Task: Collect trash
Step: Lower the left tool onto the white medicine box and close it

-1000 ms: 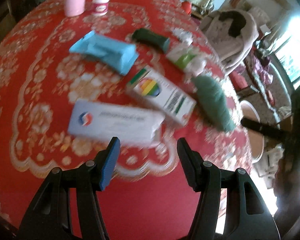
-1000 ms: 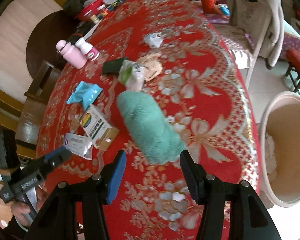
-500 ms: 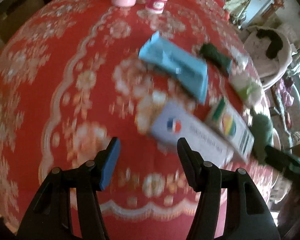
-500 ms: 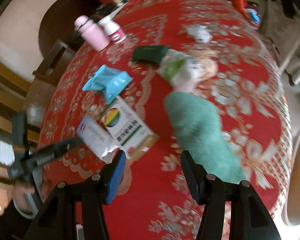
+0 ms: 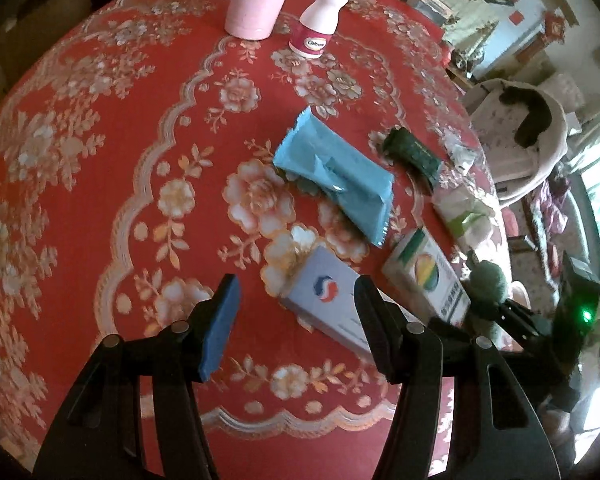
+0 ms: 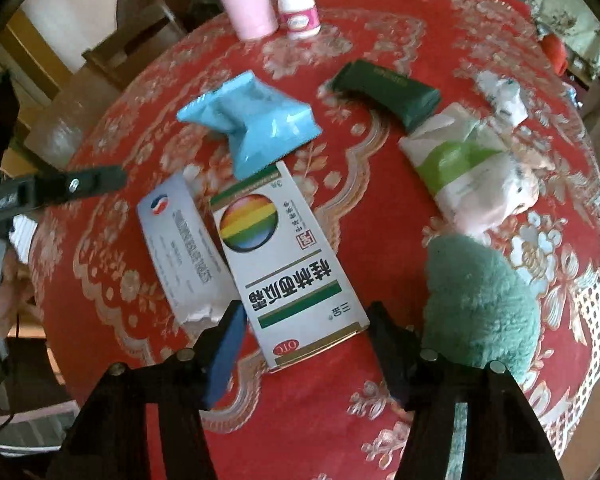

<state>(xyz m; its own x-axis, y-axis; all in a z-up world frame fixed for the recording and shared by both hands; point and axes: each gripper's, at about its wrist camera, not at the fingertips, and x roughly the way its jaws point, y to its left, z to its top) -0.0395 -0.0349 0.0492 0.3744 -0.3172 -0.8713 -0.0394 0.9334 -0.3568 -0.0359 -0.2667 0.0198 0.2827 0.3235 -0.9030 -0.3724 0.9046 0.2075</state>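
Right gripper is spread wide and empty, low over the desk, with the near end of the rainbow-logo medicine box sitting between its fingertips. Box lies flat, long axis running away from the gripper and tilted slightly left, so the jaws straddle its short width; a straight push forward looks like the lead-in to a grasp. White-blue box lies touching its left side, crowding the left finger; the green fuzzy cloth is just right of the right finger. Little open room either side. Left gripper also apart and empty, hovering with the white-blue box beside its right finger. Beyond: blue wrapper, dark green packet, green-white pack. Desk edge is near, under both grippers.
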